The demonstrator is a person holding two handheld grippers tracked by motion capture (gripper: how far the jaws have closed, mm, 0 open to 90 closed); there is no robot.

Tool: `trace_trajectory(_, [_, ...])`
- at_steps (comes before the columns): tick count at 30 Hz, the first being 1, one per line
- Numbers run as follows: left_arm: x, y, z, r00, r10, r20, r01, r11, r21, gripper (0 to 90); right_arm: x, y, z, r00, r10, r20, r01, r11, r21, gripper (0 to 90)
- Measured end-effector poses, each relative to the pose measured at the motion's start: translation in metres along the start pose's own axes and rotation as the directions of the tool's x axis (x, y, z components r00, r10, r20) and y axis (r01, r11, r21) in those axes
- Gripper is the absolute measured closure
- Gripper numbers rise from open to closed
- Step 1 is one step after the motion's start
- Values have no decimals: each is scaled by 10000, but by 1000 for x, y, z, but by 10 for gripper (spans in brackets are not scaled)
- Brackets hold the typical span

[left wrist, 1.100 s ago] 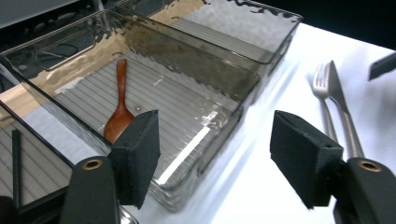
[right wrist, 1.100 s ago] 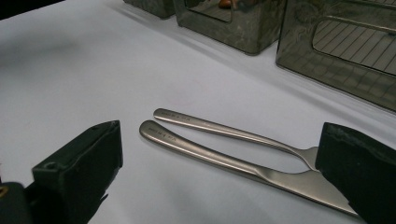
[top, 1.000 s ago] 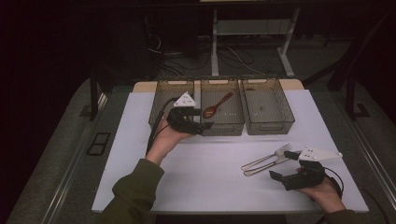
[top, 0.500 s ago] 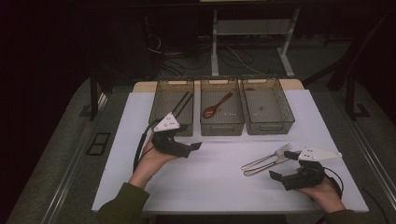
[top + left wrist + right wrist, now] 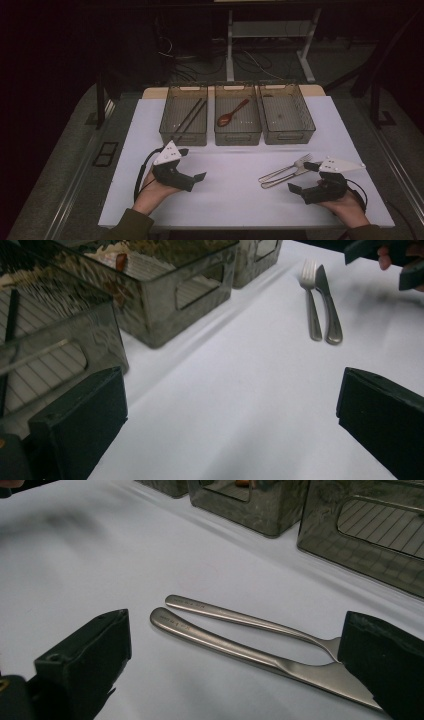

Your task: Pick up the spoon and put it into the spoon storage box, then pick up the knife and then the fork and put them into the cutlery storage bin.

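My left gripper (image 5: 192, 164) hovers low over the white table, in front of the left bin (image 5: 170, 131), which holds dark chopsticks (image 5: 189, 117). Its jaws have just been opening and now stand wide apart (image 5: 230, 415) with nothing between them. My right gripper (image 5: 301, 177) rests open near the front right, with its jaws on either side of a steel knife (image 5: 240, 650) and fork (image 5: 235, 617) that lie side by side on the table; the pads do not press on them. The fork (image 5: 311, 305) and knife (image 5: 329, 310) lie far ahead in the left gripper view.
Three clear bins stand in a row at the back of the white table (image 5: 235, 200). The middle bin (image 5: 238, 136) holds a wooden spoon (image 5: 231, 114); the right bin (image 5: 305, 120) has nothing in it. Beyond the table are dark floor, cables and a desk frame.
My left hand has drawn back from the left bin toward the near edge and sunk lower, and its jaws now stand wider. The right hand, knife and fork have stayed put.
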State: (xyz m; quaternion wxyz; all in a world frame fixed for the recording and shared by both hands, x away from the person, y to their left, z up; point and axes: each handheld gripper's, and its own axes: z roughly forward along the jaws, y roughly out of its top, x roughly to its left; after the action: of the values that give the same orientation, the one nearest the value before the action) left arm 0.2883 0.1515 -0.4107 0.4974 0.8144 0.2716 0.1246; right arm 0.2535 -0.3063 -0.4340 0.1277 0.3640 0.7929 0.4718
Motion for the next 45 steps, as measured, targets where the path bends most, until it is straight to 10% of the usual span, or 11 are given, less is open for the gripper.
trace_trajectory(27, [-11,-22,-6,9993,-254,279,238,9981,567,0,-5,15,-4,9999,134,6,-134,9988,473,64])
trace_trajectory(45, [-10,-23,-4,9997,-149,216,135,9981,600,0,-38,34,5,9996,264,-113,-252,9951,954,583])
